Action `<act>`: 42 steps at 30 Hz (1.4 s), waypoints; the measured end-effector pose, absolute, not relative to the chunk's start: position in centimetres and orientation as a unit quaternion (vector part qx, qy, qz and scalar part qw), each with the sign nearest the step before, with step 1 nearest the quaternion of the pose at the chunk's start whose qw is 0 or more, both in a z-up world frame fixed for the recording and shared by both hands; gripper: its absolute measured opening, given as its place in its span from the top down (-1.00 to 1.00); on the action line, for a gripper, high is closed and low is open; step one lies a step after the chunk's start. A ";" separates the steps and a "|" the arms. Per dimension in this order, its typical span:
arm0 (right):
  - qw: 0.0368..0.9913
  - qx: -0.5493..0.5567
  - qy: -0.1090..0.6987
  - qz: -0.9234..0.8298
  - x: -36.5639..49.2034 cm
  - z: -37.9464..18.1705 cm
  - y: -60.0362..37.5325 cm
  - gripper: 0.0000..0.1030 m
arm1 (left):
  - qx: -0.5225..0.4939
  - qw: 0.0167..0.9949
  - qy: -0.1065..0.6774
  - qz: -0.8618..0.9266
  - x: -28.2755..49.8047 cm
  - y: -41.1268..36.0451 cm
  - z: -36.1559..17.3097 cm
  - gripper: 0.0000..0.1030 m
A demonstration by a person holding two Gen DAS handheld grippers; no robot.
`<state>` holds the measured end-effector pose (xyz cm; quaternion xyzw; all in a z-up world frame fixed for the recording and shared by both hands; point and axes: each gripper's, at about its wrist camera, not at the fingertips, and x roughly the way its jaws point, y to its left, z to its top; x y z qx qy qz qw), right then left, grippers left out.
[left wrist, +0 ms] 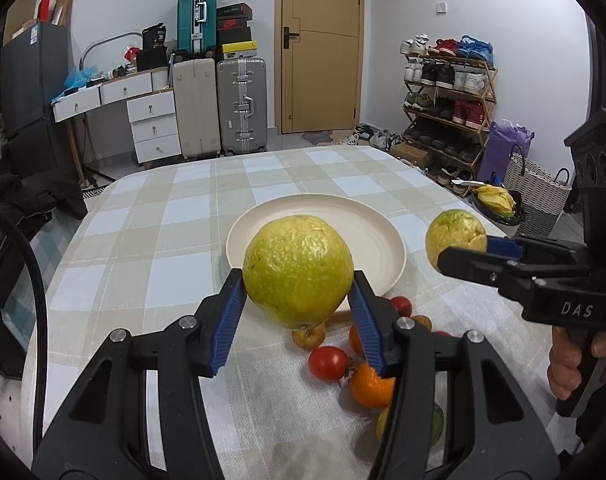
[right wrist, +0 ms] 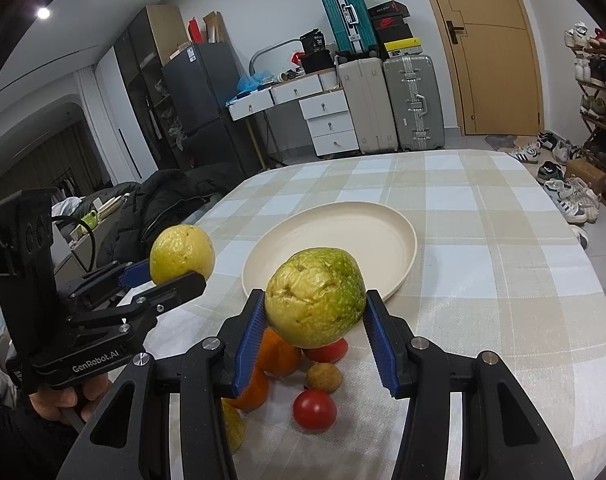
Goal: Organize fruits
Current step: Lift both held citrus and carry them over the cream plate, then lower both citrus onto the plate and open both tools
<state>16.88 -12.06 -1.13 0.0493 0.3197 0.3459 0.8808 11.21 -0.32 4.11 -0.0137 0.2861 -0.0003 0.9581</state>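
My left gripper (left wrist: 297, 282) is shut on a large yellow-green fruit (left wrist: 297, 256), held above the table just in front of the cream plate (left wrist: 343, 216). My right gripper (right wrist: 315, 302) is shut on a second yellow-green fruit (right wrist: 315, 288), also lifted near the plate (right wrist: 355, 232). Each wrist view shows the other gripper from the side with its fruit: the right gripper (left wrist: 463, 252) and the left gripper (right wrist: 171, 276). Below them lie loose tomatoes (left wrist: 328, 363), oranges (left wrist: 371, 386) and a small brown fruit (right wrist: 324, 377). Nothing lies on the plate.
A checked cloth (left wrist: 151, 264) covers the table. A dark coat (right wrist: 163, 200) lies off the table's left edge. Suitcases (left wrist: 241, 106), white drawers (left wrist: 153, 124), a door and a shoe rack (left wrist: 447, 96) stand across the room.
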 end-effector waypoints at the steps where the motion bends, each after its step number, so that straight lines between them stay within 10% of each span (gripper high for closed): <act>1: 0.880 0.052 0.322 0.345 17.1 -1.2 -12.1 0.03 | -0.016 0.958 0.287 -0.001 11.6 -0.3 4.1 0.04; 42: 0.871 0.049 0.375 0.313 22.4 -4.6 -9.6 0.02 | -0.026 0.939 0.342 0.015 20.7 0.2 -1.2 0.03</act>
